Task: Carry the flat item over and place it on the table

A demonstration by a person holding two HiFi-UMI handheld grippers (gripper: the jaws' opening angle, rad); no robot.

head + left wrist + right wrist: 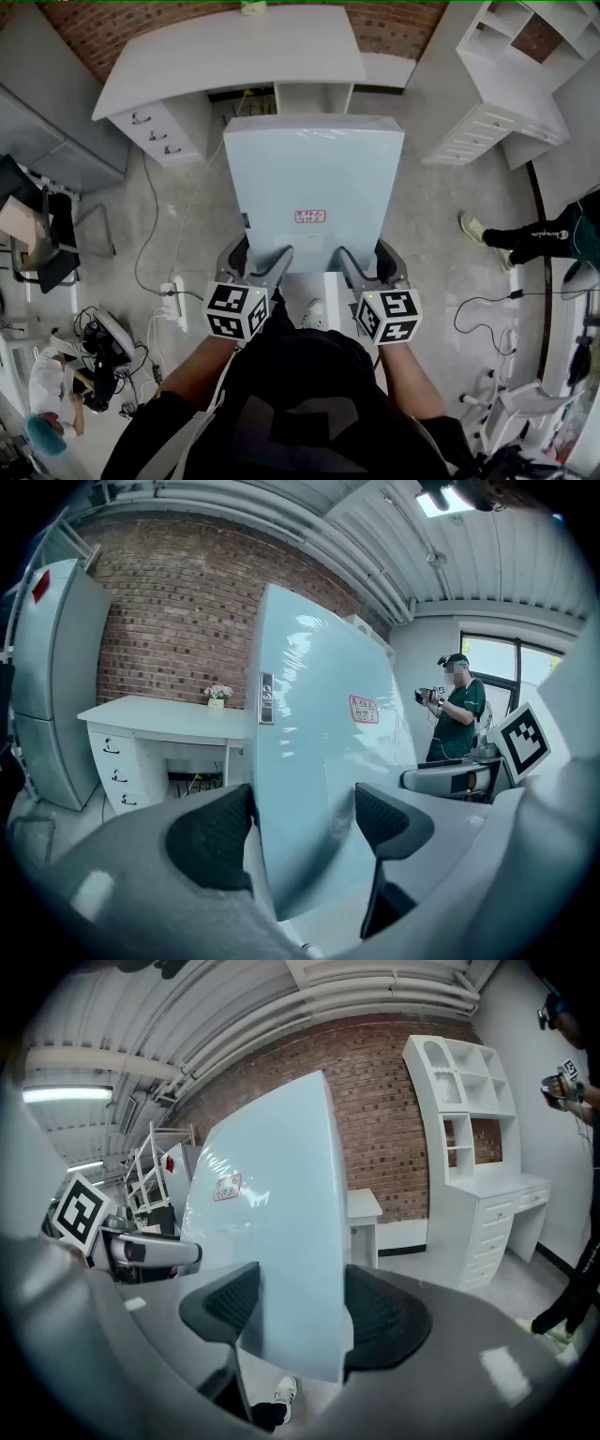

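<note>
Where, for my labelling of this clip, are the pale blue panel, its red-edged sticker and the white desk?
pale blue panel [314,169]: head view, middle of its top face.
red-edged sticker [310,217]: head view, sticker's centre.
white desk [225,56]: head view, bare desktop.

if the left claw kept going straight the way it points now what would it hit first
Probably the white desk with drawers at the brick wall; the pale blue flat panel clamped in the left claw would reach it first. Depth is unclear.
</note>
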